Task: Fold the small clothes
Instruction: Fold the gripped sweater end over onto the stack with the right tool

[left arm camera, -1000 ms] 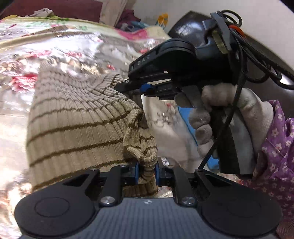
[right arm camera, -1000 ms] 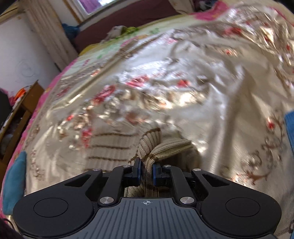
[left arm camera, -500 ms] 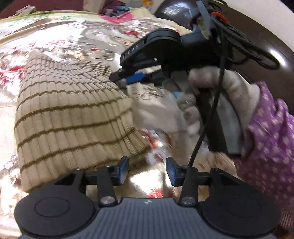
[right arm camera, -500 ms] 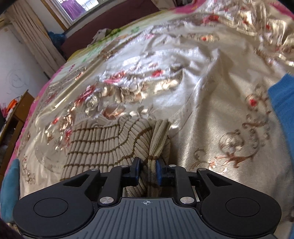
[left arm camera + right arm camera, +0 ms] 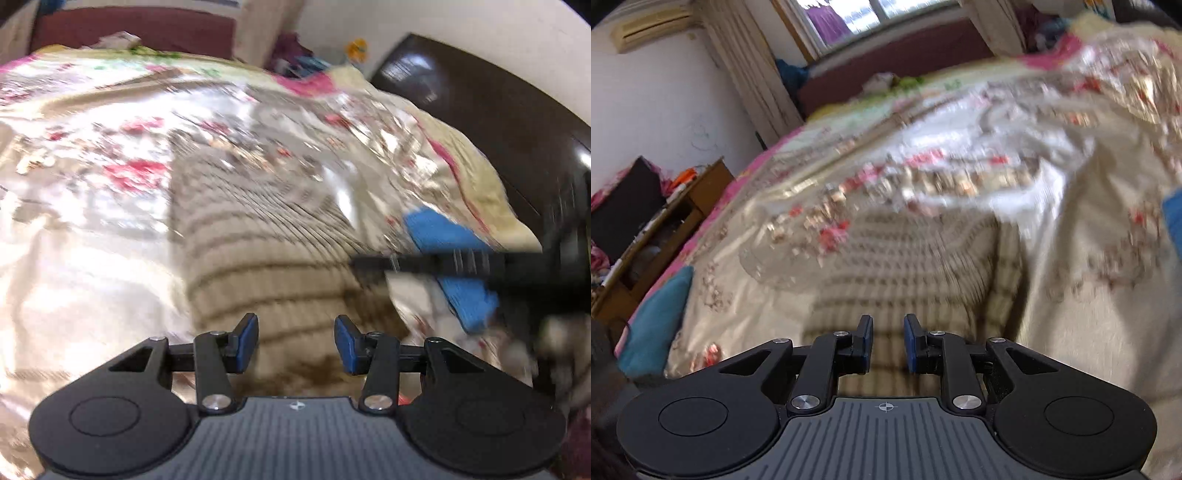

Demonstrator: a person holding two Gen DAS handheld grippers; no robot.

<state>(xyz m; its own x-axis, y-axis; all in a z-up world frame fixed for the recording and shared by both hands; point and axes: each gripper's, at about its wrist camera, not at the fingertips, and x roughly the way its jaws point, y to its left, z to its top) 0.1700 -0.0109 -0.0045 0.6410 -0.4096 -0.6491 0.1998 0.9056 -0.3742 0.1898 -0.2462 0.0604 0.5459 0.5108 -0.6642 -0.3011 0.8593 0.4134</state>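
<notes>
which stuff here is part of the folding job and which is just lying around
Job: striped knit garment, left tool, right tool, both open above it.

Lying about: blue cloth, teal cushion, wooden cabinet, floral bedspread.

Bright window [image 5: 849, 14] daylight, glare on satin bedspread [image 5: 92, 229], heavy motion blur.
</notes>
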